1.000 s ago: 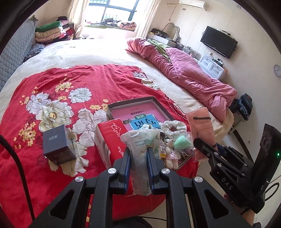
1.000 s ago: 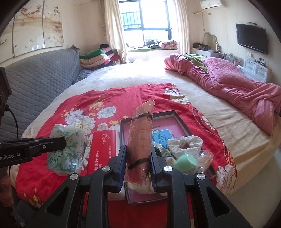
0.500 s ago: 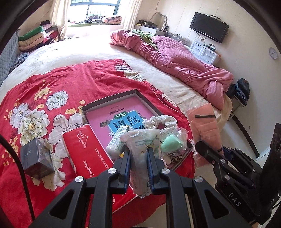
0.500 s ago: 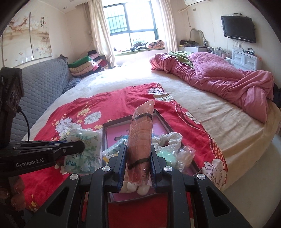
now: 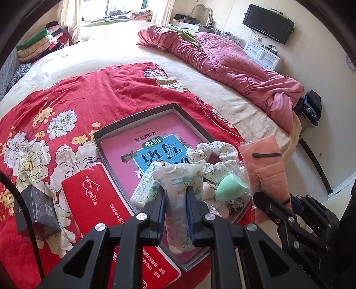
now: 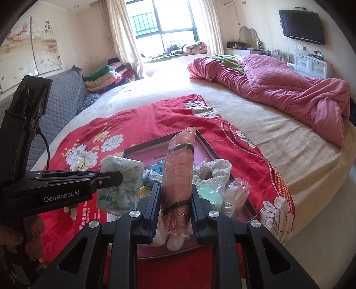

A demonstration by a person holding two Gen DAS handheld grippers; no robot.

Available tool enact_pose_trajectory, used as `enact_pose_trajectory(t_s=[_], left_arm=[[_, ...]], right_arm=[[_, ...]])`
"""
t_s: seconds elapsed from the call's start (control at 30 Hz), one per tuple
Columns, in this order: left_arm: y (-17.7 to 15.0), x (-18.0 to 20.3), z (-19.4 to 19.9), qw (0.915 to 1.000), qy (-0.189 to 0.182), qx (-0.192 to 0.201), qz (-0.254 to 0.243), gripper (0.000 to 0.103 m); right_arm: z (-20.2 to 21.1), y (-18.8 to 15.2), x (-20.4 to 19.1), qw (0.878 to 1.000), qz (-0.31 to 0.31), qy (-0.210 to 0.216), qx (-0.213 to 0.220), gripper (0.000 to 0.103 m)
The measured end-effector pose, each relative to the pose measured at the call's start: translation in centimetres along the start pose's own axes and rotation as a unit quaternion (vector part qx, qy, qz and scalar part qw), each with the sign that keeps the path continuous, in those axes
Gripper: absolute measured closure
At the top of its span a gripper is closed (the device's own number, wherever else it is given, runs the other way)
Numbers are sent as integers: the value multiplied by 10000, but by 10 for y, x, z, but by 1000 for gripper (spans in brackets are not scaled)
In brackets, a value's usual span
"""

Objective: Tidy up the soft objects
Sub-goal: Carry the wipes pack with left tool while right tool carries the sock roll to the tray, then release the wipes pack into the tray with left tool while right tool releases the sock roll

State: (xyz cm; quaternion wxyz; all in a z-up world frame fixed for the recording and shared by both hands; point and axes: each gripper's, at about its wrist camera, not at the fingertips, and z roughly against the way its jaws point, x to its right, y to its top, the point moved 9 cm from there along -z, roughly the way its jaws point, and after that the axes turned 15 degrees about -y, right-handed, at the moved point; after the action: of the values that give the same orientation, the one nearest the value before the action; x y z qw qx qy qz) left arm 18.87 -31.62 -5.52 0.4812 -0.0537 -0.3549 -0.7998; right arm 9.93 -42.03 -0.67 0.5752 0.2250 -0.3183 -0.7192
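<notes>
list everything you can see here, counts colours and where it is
tray: 1, grey, on the red floral blanket
book: 1, pink and blue, in tray
scrunchie: 1, white floral, in tray
sponge: 1, mint green, bagged, in tray
tissue box: 1, red, left of tray
dark box: 1, far left
quilt: 1, pink, far side of bed
tv: 1, black, on wall
left gripper: shut on tissue pack
right gripper: shut on wrapped orange cloth

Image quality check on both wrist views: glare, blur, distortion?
Left wrist: strong fisheye bend, dark corner vignette; sharp, no motion blur; the window is bright, and text on the tissue pack stays readable. Right wrist: the window is blown out and washes out the bed below it; the wrapped towel is crisp, with slight glare on its plastic.
</notes>
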Motion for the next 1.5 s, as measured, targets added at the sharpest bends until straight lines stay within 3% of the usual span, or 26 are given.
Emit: enact_pose_trajectory(t_s=[0.6,0.67,0.7,0.8,0.87,1.13,1.5], left_arm=[[4,-32,-30,9992,10,-250,301,85],[5,-32,-31,9992,4,-264,295,85],[5,-32,-32,9992,2,-271,286,85],[5,-31,-33,9992,-23,-281,268,85],[5,-29,-35,9992,-48,-295,255,85],[2,-22,-41,9990,-149,-336,240,83],[-2,-14,-41,9991,-91,-387,125,81]], right_arm=[[-76,-15,-32,9966,274,119,-770,76],[-79,-17,-33,9964,316,60,-791,67],[-79,-18,-33,9964,314,64,-784,62],[-74,-17,-31,9972,260,58,-699,58],[-67,-15,-28,9979,233,62,-600,49],[-39,-11,-1,9990,30,-178,-409,39],[-25,-8,21,9988,-201,-324,-305,38]])
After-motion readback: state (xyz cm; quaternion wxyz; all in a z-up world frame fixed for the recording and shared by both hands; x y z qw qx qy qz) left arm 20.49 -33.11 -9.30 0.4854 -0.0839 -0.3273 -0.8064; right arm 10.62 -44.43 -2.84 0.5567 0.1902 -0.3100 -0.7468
